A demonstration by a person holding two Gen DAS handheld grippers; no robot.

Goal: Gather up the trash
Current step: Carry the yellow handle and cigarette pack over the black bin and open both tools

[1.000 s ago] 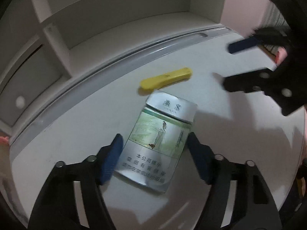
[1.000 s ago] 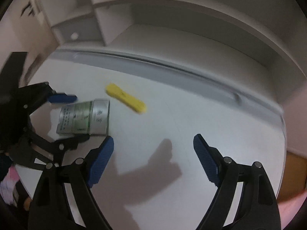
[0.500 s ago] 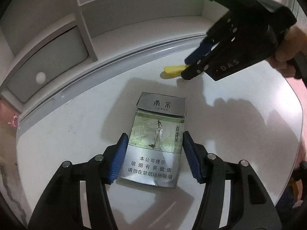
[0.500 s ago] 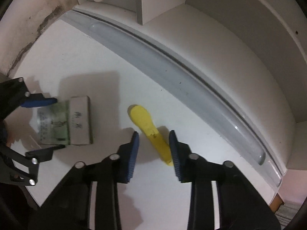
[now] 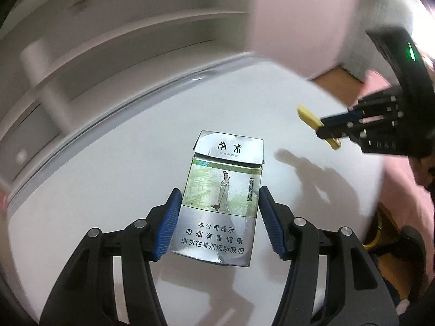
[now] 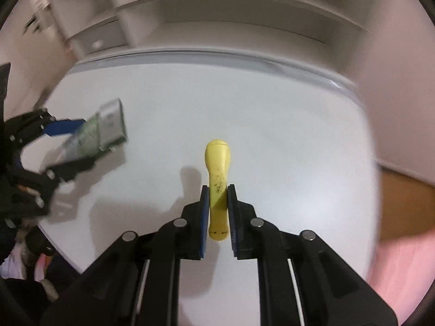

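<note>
My left gripper is shut on a silver and green cigarette pack and holds it above the white table. The pack also shows in the right wrist view, lifted at the left, with the left gripper around it. My right gripper is shut on a flat yellow plastic piece and holds it above the table. In the left wrist view the yellow piece sticks out of the right gripper at the right.
White shelving with open compartments stands behind the table, past a grey rail. A small drawer knob shows at the back left. The table's right edge drops to a wooden floor.
Both grippers closed on their items and lifted them off the table. The right gripper carried the yellow piece to the right, away from the pack.
</note>
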